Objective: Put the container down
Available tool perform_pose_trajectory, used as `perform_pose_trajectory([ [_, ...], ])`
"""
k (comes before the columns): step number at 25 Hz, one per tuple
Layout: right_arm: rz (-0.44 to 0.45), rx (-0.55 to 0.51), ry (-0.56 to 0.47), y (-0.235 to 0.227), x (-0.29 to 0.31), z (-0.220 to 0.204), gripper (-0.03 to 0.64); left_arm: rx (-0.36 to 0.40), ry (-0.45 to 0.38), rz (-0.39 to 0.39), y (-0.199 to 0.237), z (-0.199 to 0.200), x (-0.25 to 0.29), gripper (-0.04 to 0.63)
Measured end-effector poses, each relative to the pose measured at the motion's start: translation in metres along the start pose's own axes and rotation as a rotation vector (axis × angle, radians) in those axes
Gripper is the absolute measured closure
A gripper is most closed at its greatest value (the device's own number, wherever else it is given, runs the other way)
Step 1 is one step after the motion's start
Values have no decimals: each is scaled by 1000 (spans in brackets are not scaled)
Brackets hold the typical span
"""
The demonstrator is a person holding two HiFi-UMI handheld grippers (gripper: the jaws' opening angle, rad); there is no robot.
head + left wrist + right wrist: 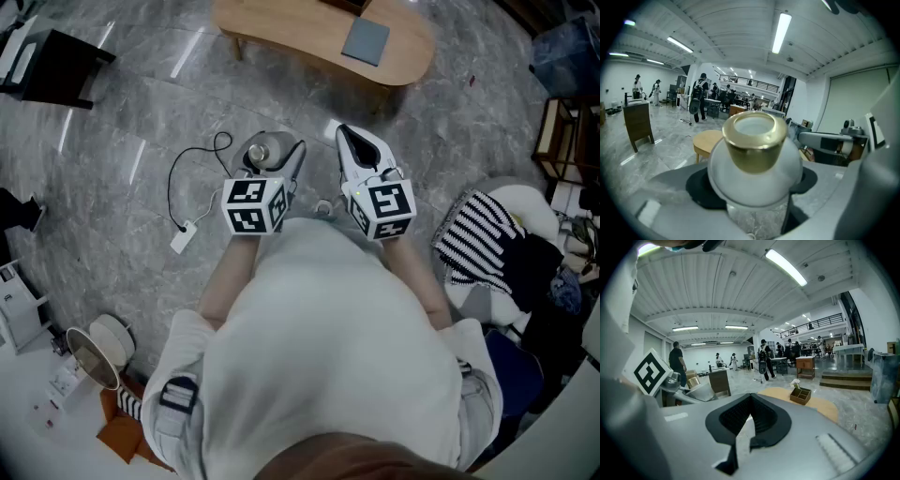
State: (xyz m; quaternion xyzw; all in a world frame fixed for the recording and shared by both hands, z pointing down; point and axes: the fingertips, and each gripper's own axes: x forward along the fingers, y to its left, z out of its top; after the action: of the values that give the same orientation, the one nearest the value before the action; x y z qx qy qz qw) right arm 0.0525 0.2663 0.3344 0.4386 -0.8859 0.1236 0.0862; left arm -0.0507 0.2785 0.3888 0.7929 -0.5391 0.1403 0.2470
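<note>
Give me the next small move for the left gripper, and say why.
Probably carry the left gripper forward toward the wooden table without loosening its hold. Its jaws are clamped on the gold-capped container, which hangs in the air over the floor, with the table just ahead; releasing here would likely drop it.

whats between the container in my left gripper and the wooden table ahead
Nothing stands there. In the head view, only bare grey marble floor shows between the gold-capped container and the wooden table.
</note>
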Motion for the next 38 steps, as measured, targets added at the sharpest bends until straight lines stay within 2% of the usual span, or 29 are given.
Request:
perform_pose_trajectory([
  [13, 45, -26, 3, 20, -25, -8, 618, 31, -12, -3, -26, -13, -26, 249],
  [25, 102, 9, 8, 17, -41, -17, 615, -16, -48, 27, -34, -15, -32, 247],
  [38, 48, 29, 29, -5, -21, -23, 615, -42, -36, 16, -20, -4, -3, 248],
])
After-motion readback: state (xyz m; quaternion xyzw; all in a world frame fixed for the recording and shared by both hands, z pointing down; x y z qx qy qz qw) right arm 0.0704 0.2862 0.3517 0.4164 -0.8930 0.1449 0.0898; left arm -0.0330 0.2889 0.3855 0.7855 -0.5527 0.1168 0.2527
